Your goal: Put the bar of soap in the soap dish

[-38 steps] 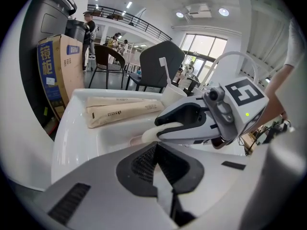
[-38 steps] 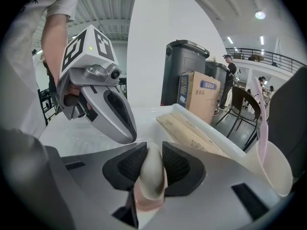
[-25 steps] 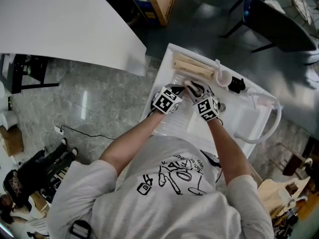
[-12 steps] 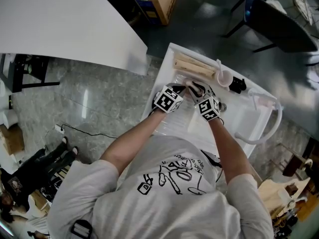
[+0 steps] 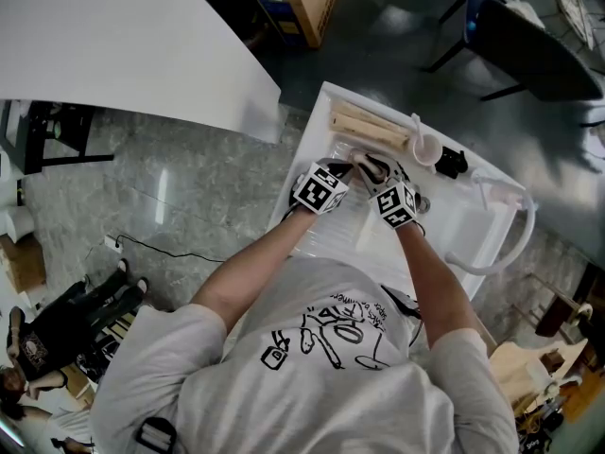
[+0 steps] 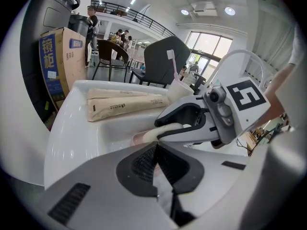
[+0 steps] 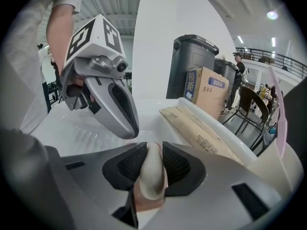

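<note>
The right gripper point(image 7: 150, 152), jaws pinching the soap point(image 7: 152, 176) on edge, is barely drifting from a second ago, holding it just above the pink dish point(image 6: 138, 138), which the left gripper point(image 6: 156, 163) seems to be steadying, jaws nearly pressed together on its rim, so release looks near.

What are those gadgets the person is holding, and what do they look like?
Both the left tongs and the right tongs have smooth light-grey plastic shells with black ribbed pads. Each carries a white cube printed with black square markers. The person wears a grey short-sleeved T-shirt with a black line drawing.
</note>
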`<state>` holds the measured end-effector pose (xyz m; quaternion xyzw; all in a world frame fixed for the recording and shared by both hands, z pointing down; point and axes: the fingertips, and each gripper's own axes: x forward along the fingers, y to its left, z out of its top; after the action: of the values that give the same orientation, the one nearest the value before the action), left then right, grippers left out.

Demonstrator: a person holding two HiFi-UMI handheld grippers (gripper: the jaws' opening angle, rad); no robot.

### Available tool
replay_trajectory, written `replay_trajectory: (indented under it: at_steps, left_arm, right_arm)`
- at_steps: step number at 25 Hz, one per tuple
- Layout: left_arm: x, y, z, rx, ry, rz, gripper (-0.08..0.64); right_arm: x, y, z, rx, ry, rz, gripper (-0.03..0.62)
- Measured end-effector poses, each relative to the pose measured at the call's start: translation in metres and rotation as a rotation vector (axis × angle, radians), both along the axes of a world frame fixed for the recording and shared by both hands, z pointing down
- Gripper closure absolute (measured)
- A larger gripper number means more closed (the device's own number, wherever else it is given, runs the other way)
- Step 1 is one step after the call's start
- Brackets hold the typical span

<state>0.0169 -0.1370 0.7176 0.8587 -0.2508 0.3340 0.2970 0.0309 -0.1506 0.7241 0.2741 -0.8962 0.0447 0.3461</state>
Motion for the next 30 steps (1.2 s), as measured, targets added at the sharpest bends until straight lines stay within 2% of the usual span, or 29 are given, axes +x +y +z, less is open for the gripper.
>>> replay_trajectory:
  at_steps: [21,30]
  left_arm:
    - [-0.002,0.004,-0.004,0.001,-0.004,0.003,0.557]
    - [-0.002,0.005,-0.01,0.017,0.001,-0.001,0.557]
  right_arm:
    - [-0.006,0.005,0.002,-0.03,-0.014,-0.017,0.481]
    - [-0.006,0.004,-0.013,-0.012,-0.055,0.025,0.482]
